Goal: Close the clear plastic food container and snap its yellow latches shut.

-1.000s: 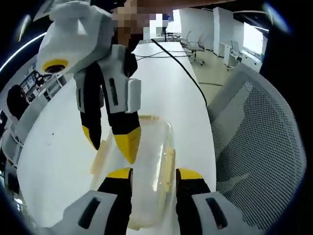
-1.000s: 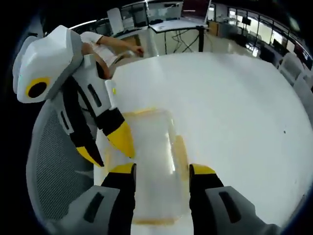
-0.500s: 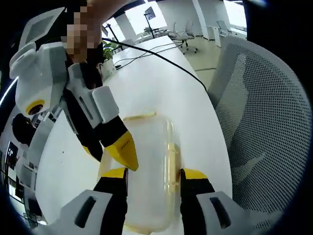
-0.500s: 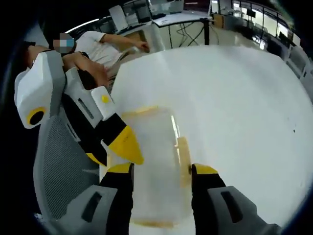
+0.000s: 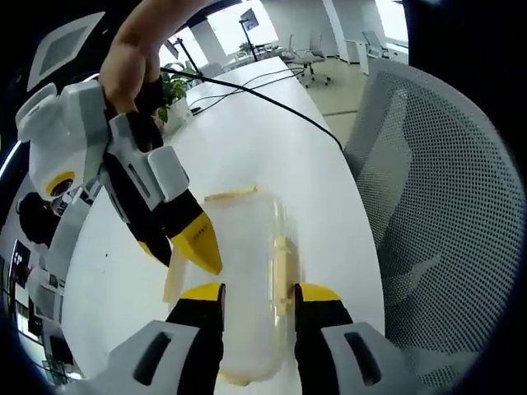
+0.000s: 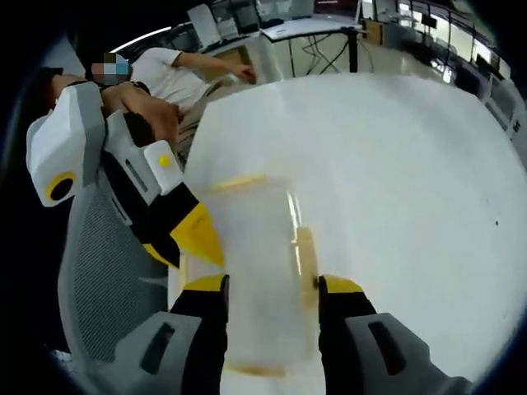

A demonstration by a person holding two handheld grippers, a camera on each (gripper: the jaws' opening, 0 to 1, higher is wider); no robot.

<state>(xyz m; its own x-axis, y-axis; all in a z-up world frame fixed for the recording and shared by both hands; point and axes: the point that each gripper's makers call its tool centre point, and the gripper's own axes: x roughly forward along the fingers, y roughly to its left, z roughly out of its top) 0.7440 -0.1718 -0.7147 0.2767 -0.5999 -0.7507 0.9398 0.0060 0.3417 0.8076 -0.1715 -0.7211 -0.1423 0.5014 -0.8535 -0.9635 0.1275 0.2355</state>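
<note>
Right gripper (image 5: 185, 251) nearer now — container (image 5: 243, 280) lidded, clear.

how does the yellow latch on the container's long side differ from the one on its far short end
The long-side latch runs lengthwise along the clear container, right beside the left gripper; the far-end latch lies crosswise at the end away from that gripper.

The long-side latch looks longer, though fisheye distortion may add to that.

The long-side latch sits between the right gripper's jaws in its view; the far-end latch lies beyond them.

Both are pale yellow strips on the container's rim.
</note>
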